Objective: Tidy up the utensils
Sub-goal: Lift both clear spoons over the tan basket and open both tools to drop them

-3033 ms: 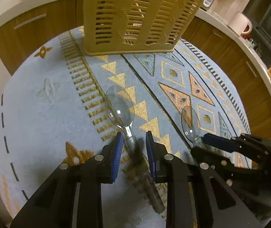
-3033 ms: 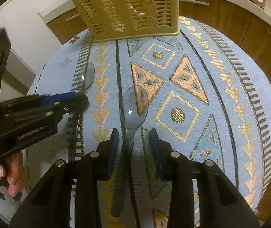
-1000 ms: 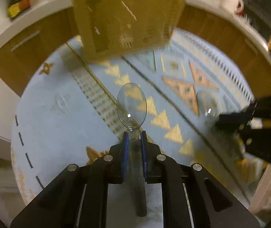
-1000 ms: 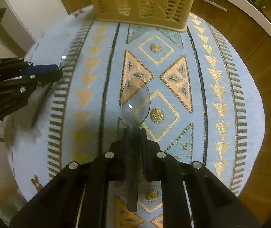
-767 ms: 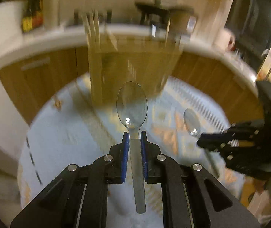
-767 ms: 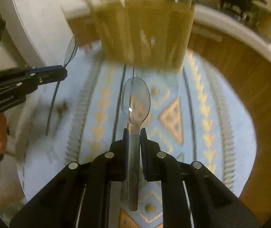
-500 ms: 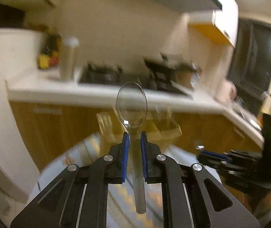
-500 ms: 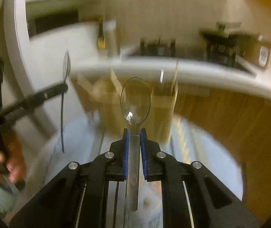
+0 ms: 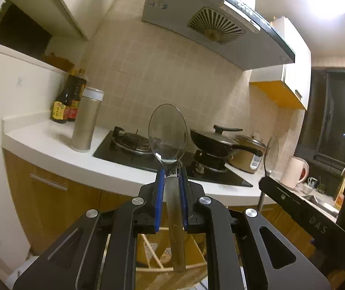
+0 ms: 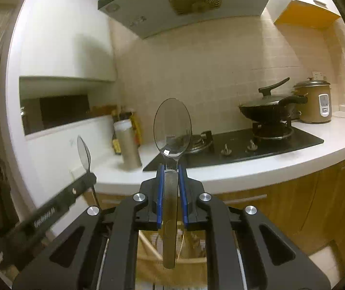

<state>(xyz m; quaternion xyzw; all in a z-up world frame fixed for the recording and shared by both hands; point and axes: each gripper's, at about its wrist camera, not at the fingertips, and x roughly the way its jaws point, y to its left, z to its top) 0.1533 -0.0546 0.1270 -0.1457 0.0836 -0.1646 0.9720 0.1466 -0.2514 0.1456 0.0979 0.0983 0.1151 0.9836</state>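
Note:
Each hand holds a clear plastic spoon upright, bowl up. My left gripper (image 9: pixel 171 178) is shut on the handle of one spoon (image 9: pixel 168 134), pointing almost level at the stove. My right gripper (image 10: pixel 171 171) is shut on the second spoon (image 10: pixel 172 128) in the same way. The right gripper's spoon (image 9: pixel 271 151) appears edge-on at the right of the left wrist view. The left gripper's spoon (image 10: pixel 84 153) appears at the left of the right wrist view. The yellow slatted basket (image 9: pixel 153 253) lies below both grippers, only its rim and dividers (image 10: pixel 148 244) showing between the fingers.
A white counter (image 9: pixel 51 142) carries a steel canister (image 9: pixel 86 118), sauce bottles (image 9: pixel 66 101), a gas hob (image 10: pixel 232 145) with a black wok (image 10: pixel 269 108), a rice cooker (image 10: pixel 315 101) and a white kettle (image 9: pixel 294 171). Wooden cabinets (image 10: pixel 305 193) stand below, a range hood (image 9: pixel 208 24) above.
Both grippers have risen from the patterned tablecloth and tilted up from looking down to nearly level, each carrying its spoon. The basket has dropped from the top of the views to below the fingers.

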